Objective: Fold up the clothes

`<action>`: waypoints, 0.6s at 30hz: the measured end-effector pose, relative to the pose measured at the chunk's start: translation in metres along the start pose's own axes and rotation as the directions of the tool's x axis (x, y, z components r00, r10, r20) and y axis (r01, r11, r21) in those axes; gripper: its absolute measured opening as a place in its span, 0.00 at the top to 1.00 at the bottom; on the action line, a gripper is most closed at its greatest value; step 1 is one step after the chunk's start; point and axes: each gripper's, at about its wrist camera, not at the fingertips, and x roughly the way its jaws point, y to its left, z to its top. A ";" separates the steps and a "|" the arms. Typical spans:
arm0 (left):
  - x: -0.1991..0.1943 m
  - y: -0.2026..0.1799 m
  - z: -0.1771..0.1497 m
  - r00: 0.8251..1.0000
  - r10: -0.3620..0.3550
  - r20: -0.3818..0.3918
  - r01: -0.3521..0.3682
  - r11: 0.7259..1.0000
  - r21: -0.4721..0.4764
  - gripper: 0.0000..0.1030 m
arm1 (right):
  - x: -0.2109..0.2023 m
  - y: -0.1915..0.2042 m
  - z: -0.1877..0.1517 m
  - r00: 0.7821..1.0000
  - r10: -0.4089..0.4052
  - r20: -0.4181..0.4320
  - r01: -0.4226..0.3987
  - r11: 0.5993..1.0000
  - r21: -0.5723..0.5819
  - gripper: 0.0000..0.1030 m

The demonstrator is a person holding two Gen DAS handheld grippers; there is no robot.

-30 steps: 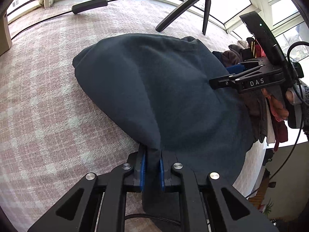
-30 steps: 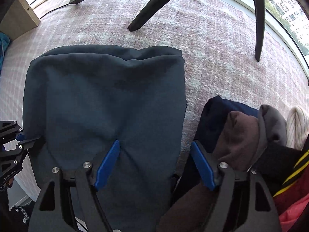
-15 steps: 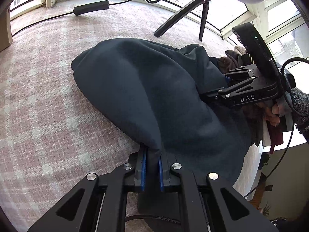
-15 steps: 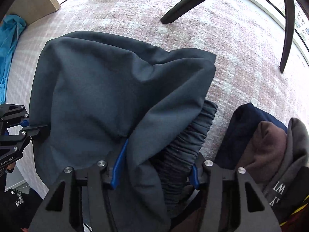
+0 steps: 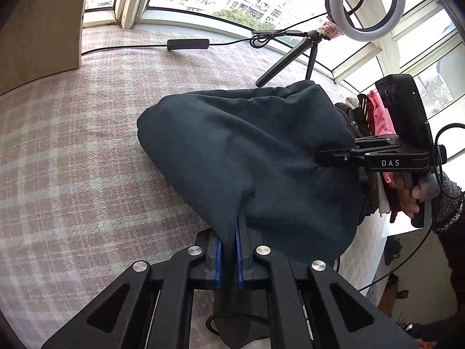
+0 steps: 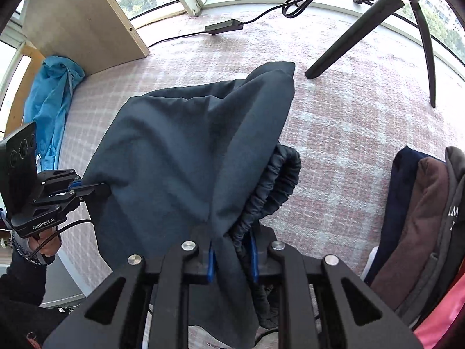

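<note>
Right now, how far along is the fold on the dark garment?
Done: other clothes lie stacked at the right. In hand: the left gripper and right gripper each pinch the dark garment, its near end raised off the plaid surface. Left: laying that end over and stacking it.

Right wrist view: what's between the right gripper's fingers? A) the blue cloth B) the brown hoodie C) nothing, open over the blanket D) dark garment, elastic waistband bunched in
D: the right gripper is shut on the dark garment, with its gathered elastic waistband bunched against the right-hand finger.
</note>
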 end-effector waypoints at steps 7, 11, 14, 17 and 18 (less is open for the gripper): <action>0.011 0.005 -0.004 0.996 0.073 -0.049 -0.073 0.997 0.008 0.90 | 0.015 -0.016 0.012 0.993 -0.119 -0.016 0.118 0.992 -0.047 0.57; -0.002 0.007 -0.005 0.996 0.087 -0.020 -0.088 0.996 -0.023 0.83 | -0.004 -0.040 0.000 0.999 -0.021 0.038 0.021 1.000 0.005 0.35; -0.015 0.012 -0.011 0.995 0.097 -0.007 -0.097 0.995 -0.032 0.77 | 0.012 -0.046 -0.006 1.000 0.012 0.026 -0.013 1.000 0.025 0.35; -0.018 0.022 -0.012 0.996 0.079 -0.028 -0.081 0.994 -0.070 0.72 | 0.033 -0.051 -0.009 1.000 0.028 -0.004 -0.028 0.999 0.028 0.35; -0.017 0.023 -0.011 0.996 0.076 -0.035 -0.079 0.994 -0.076 0.70 | 0.038 -0.053 -0.009 0.999 0.039 -0.011 -0.039 0.999 0.027 0.35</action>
